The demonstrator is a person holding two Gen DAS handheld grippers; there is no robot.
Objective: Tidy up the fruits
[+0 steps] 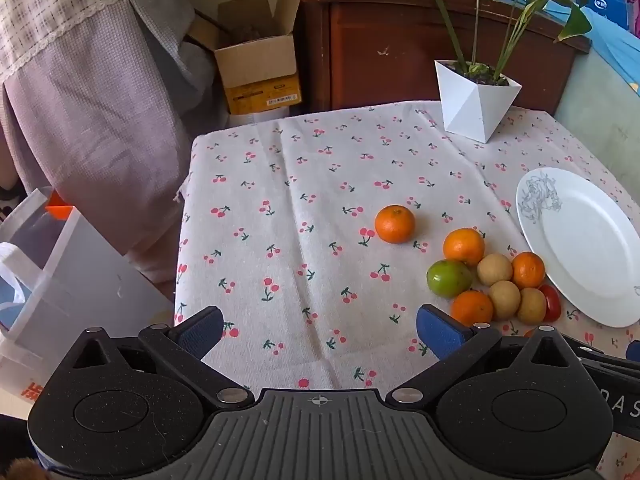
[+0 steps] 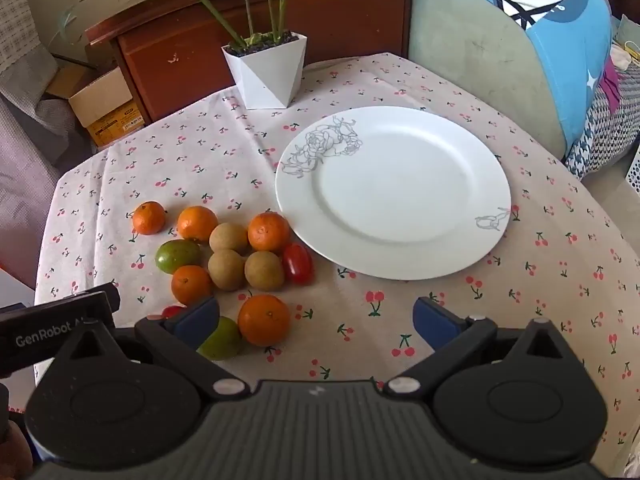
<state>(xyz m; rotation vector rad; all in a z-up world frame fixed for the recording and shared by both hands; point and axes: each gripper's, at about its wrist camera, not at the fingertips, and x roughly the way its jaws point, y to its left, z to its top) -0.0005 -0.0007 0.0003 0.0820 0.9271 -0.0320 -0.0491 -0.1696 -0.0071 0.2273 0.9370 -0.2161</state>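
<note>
Several fruits lie in a loose cluster on the cherry-print tablecloth: small oranges, tan round fruits, a green fruit and a red cherry tomato. One orange sits apart from the rest. Beside the cluster stands a bare white plate with a grey flower print. My left gripper hangs open over bare cloth, left of the cluster. Open too, my right gripper hovers near the front edge, its left finger beside a second green fruit.
A white angular pot with a green plant stands at the back of the table. Behind are a wooden cabinet, a cardboard box and a sofa with a blue cushion. A plastic bag sits left of the table.
</note>
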